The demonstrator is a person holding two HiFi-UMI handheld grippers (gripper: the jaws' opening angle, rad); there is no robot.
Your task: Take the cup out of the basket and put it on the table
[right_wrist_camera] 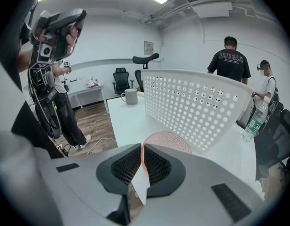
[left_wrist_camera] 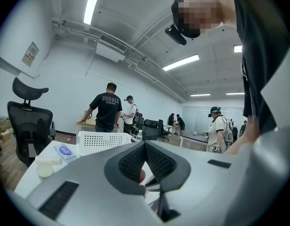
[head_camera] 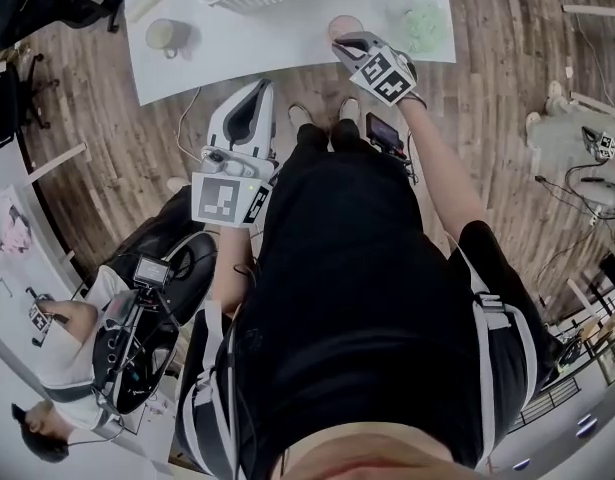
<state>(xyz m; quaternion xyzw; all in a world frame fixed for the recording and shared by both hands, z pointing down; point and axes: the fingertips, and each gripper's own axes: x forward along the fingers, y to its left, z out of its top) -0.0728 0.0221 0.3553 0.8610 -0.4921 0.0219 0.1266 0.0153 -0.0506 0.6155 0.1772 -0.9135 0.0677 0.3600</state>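
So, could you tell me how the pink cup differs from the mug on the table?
The pink cup is pinched at its rim by the right hand-held gripper; the mug stands free. The cup is pink and textured; the mug is pale with a handle. Both are upright, outside the basket.

The person is holding the left tongs (head_camera: 257, 93) close in front of the body, pointing forward, with the jaws pressing together on nothing. The right arm (head_camera: 442, 173) is stretching forward, and the right tongs (head_camera: 345, 43) are pinching the rim of the pink cup (right_wrist_camera: 169, 139) between nearly closed jaws.
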